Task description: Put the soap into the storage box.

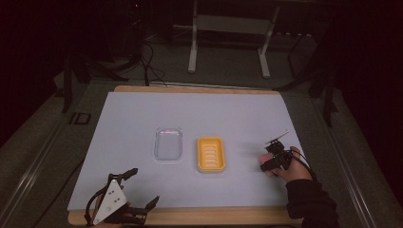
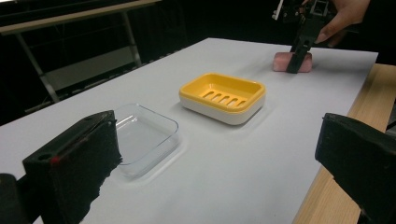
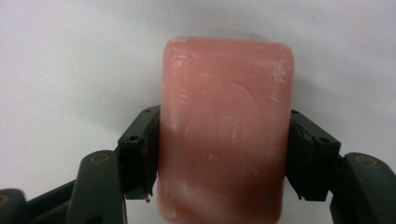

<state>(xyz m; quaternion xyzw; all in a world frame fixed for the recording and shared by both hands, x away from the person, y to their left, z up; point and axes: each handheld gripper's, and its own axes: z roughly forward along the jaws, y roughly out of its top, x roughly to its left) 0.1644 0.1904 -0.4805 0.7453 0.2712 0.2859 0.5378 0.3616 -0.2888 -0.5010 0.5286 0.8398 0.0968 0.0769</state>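
Note:
A pink soap bar [image 3: 224, 135] lies on the white sheet at the table's right side [image 2: 284, 63]. My right gripper [image 3: 224, 142] is shut on it, one jaw pressed against each long side. A hand holds this gripper [image 1: 273, 160] pointing down at the sheet. A yellow soap dish [image 1: 211, 154] with a slotted floor [image 2: 223, 97] sits mid-table, left of the soap. A clear plastic tray [image 1: 168, 143] lies left of the dish [image 2: 140, 135]. My left gripper [image 1: 142, 187] rests near the front left corner, open with nothing between its jaws [image 2: 219, 140].
The white sheet [image 1: 199, 114] covers a wooden board whose edge [image 1: 214, 216] shows along the front. Metal frame legs [image 1: 192, 52] and cables stand on the dark floor beyond the table. Bare sheet surrounds the dish and the tray.

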